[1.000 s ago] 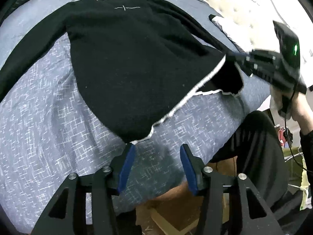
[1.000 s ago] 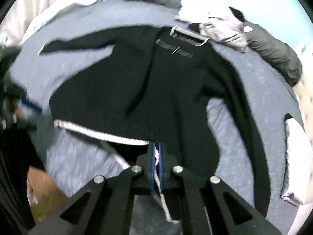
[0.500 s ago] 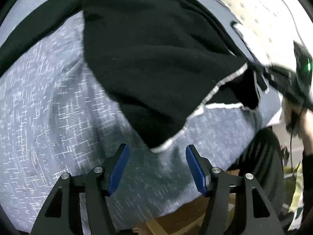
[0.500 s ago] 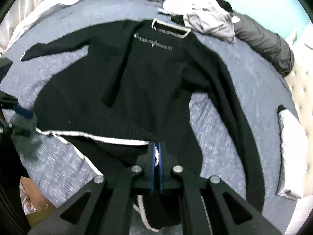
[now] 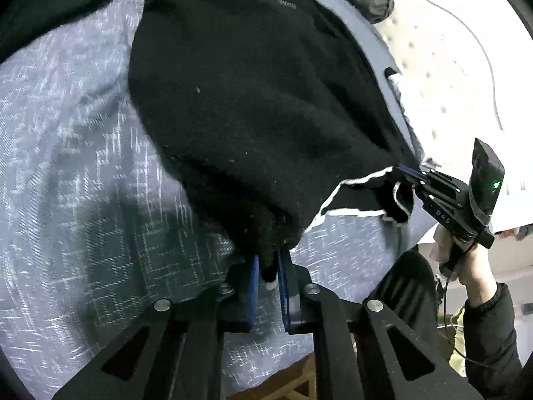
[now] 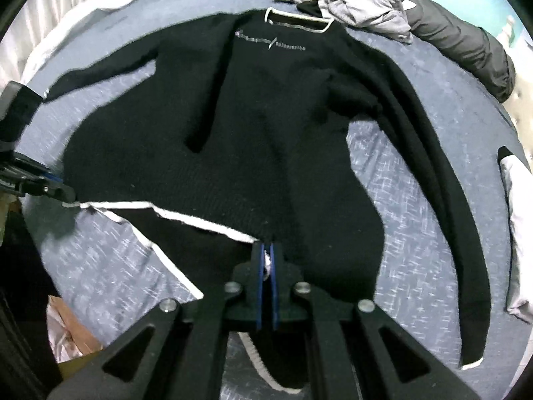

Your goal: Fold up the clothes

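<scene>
Fingers (image 5: pixel 253 275) of the left gripper (image 5: pixel 266 275) had just closed on the black sweater (image 5: pixel 253 100) hem corner at lower centre, right gripper (image 6: pixel 266 266) clamped on the other corner above the bed (image 5: pixel 73 173); shallow bite risked slipping.

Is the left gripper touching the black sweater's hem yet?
Touching. The left wrist view shows the left gripper with jaws just closed on the black sweater hem corner.

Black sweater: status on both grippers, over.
Left gripper just closed on sweater hem corner. Right gripper shut on hem. Sweater flat on bed. Nothing in the way.
</scene>
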`<control>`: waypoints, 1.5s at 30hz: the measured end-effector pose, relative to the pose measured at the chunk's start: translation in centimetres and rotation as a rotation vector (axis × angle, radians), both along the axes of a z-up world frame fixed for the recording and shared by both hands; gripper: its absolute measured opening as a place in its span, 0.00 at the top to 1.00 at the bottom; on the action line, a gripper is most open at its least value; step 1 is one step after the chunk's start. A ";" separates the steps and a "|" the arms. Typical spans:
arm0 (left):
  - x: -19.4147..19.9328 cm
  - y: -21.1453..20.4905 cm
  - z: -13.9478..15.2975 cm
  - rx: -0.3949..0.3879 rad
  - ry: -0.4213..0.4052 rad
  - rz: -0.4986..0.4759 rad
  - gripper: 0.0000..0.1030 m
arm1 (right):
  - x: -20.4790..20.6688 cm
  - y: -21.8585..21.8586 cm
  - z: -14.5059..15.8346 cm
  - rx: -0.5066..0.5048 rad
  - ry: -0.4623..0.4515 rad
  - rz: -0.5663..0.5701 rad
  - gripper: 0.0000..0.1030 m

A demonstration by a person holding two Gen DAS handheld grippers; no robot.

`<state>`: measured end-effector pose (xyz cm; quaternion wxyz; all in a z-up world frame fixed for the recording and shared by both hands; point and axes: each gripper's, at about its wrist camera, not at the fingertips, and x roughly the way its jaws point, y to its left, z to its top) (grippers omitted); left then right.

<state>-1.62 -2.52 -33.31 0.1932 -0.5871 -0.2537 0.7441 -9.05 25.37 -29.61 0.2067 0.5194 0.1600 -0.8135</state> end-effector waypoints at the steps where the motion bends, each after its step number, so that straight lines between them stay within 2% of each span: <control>1: 0.0 -0.1 0.3 -0.007 0.009 -0.005 0.90 | 0.0 0.4 0.6 -0.011 0.008 -0.009 0.91; 5: 0.0 -0.8 1.5 -0.002 0.030 -0.002 0.90 | 0.6 3.8 3.7 -0.135 0.031 -0.068 0.68; 8: -0.3 -1.1 2.0 0.002 0.040 -0.002 0.90 | 0.7 7.5 4.4 -0.260 -0.022 -0.155 0.68; 10: -0.5 -1.0 2.3 0.003 0.050 -0.003 0.90 | 0.7 9.3 3.7 -0.303 -0.087 -0.211 0.65; 15: -0.6 -1.1 3.9 -0.006 0.081 -0.007 0.90 | 0.9 11.6 -0.7 -0.292 -0.269 -0.353 0.62; 19: -0.6 -1.5 4.8 -0.010 0.096 0.006 0.91 | 1.3 11.5 -3.0 -0.383 -0.331 -0.384 0.62; 21: -0.5 -1.8 5.3 -0.012 0.104 0.011 0.91 | 1.3 10.7 -3.5 -0.389 -0.347 -0.369 0.65; 23: -0.4 -2.0 5.8 -0.025 0.108 0.014 0.92 | 1.4 9.8 -3.8 -0.369 -0.362 -0.335 0.92; 24: -0.3 -2.3 6.2 -0.034 0.113 0.016 0.92 | 1.6 9.5 -3.8 -0.355 -0.359 -0.318 0.95; 27: 0.4 -2.7 7.8 -0.063 0.134 0.007 0.92 | 2.3 9.0 -1.6 -0.364 -0.317 -0.271 0.96; 32: 2.8 -4.4 11.9 -0.089 0.190 -0.008 0.93 | 3.9 9.1 4.5 -0.374 -0.247 -0.181 0.97; 35: 4.7 -5.7 14.3 -0.099 0.221 -0.004 0.93 | 5.5 9.3 7.7 -0.369 -0.235 -0.140 0.97; 38: 6.9 -6.3 15.4 -0.109 0.233 -0.013 0.93 | 6.9 9.9 9.1 -0.384 -0.242 -0.121 0.97; 41: 8.0 -6.4 13.9 -0.115 0.200 -0.021 0.93 | 7.6 9.5 7.0 -0.322 -0.263 -0.118 0.97; 45: 8.3 -6.0 9.0 -0.146 0.086 -0.031 0.93 | 8.2 8.6 3.4 -0.221 -0.288 -0.117 0.97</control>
